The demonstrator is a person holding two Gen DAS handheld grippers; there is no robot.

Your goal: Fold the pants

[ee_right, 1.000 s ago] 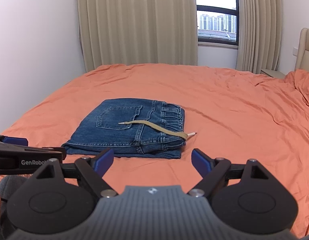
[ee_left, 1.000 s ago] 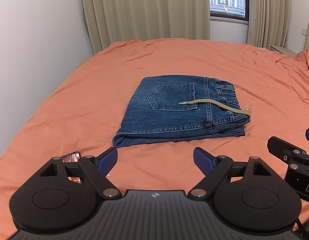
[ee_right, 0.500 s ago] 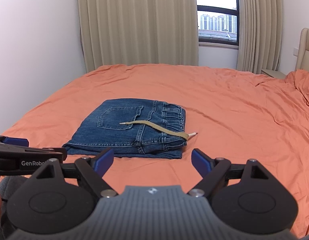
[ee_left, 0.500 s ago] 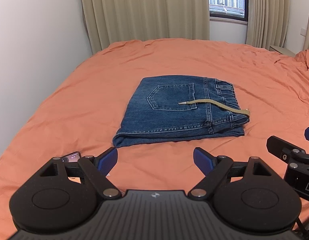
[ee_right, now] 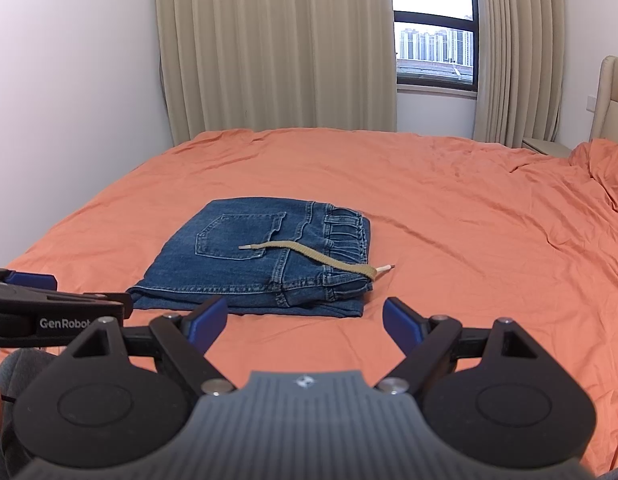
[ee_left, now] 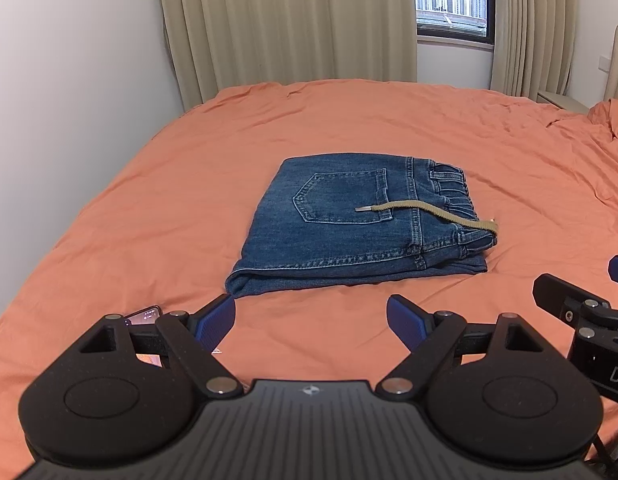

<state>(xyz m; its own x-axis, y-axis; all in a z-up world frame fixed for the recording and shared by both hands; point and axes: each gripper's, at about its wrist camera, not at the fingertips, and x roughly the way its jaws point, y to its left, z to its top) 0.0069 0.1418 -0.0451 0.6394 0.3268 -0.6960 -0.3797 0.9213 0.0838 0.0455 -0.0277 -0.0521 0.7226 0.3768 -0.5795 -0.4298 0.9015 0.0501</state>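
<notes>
Item: jeans (ee_left: 361,224), folded into a compact rectangle on the orange bed (ee_left: 149,200), tan drawstring (ee_left: 425,214) lying across the top. My left tongs (ee_left: 311,320) and right tongs (ee_right: 305,318), both released and empty, have stayed near of the bundle, not touching. Nothing has shifted over the last second, so I judge the folding finished.

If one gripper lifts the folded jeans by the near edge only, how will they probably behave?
The folded jeans are a soft denim stack of several layers, so they would probably sag and unfold rather than stay flat. The loose beige drawstring lying across the top would likely slide off and dangle. Stacked denim probably feels fairly heavy for one pinch, so the lower layers may slip out.
</notes>
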